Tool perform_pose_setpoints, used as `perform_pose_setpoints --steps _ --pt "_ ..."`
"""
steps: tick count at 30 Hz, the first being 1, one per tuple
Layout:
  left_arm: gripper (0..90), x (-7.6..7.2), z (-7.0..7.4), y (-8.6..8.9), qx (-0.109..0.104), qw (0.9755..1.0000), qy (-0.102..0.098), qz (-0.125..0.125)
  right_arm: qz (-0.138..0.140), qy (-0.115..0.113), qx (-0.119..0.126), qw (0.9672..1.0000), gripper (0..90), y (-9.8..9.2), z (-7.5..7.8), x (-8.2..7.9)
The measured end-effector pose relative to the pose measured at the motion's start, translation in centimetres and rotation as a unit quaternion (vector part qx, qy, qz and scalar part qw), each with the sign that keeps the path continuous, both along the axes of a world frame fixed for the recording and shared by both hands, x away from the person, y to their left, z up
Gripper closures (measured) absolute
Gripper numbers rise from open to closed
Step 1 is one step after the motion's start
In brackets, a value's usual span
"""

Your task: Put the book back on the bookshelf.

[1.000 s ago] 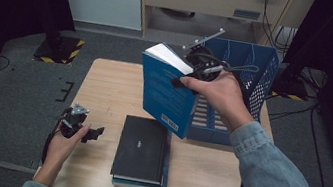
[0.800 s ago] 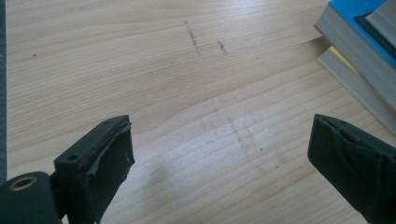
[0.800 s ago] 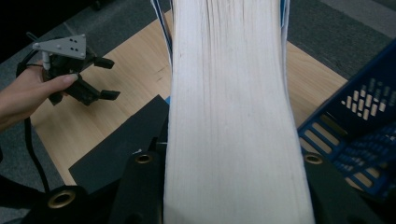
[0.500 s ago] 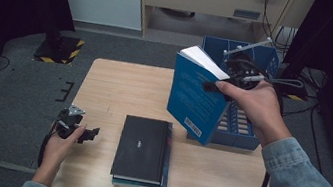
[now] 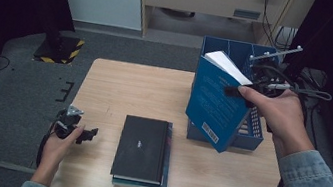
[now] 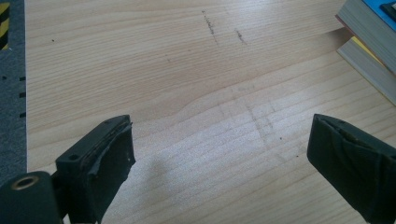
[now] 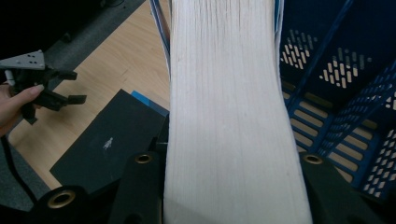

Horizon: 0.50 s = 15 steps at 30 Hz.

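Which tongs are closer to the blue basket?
Right. The right tongs hold a blue book over the blue basket; the left tongs rest across the table.

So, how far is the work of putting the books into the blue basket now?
Done: I cannot see any book lying inside the blue plastic basket yet. In hand: the right gripper is shut on the thick blue paperback book, held upright at the basket's front edge. Left: the black book on a small stack on the wooden table, beside the open left gripper.
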<state>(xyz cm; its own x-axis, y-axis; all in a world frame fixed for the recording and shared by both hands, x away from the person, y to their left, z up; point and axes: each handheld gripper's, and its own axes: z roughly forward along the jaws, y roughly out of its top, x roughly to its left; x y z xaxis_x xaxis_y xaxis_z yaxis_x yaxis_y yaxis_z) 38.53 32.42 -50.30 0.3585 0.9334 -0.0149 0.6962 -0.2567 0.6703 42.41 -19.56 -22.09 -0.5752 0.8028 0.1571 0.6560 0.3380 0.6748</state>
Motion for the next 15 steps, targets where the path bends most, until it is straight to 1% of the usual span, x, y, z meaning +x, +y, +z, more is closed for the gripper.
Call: perform_pose_setpoints --steps 2,5,8,10,12,15 --pt "6.9 0.0 -0.1 0.0 0.0 1.0 0.001 0.001 -0.006 0.0 -0.003 1.0 60.1 0.0 0.1 0.4" --pt "6.9 0.0 -0.1 0.0 -0.002 1.0 0.002 0.004 -0.014 0.001 -0.001 0.9999 60.1 -0.2 0.3 1.2" --pt "6.9 0.0 0.0 0.0 -0.001 1.0 -0.001 0.004 -0.029 0.009 0.003 0.9995 60.1 -0.2 0.2 2.1" --pt "6.6 0.0 0.1 0.1 -0.001 1.0 -0.002 0.004 -0.032 0.015 -0.004 0.9994 60.1 -0.2 0.1 2.6" --pt "6.6 -0.1 0.0 0.1 -0.003 1.0 -0.002 0.002 -0.036 0.016 -0.012 0.9991 60.0 -0.1 0.1 3.1" --pt "6.6 -0.4 -0.1 0.2 0.0 1.0 0.005 0.001 -0.047 0.016 -0.009 0.9987 60.1 -0.3 -0.1 3.3"
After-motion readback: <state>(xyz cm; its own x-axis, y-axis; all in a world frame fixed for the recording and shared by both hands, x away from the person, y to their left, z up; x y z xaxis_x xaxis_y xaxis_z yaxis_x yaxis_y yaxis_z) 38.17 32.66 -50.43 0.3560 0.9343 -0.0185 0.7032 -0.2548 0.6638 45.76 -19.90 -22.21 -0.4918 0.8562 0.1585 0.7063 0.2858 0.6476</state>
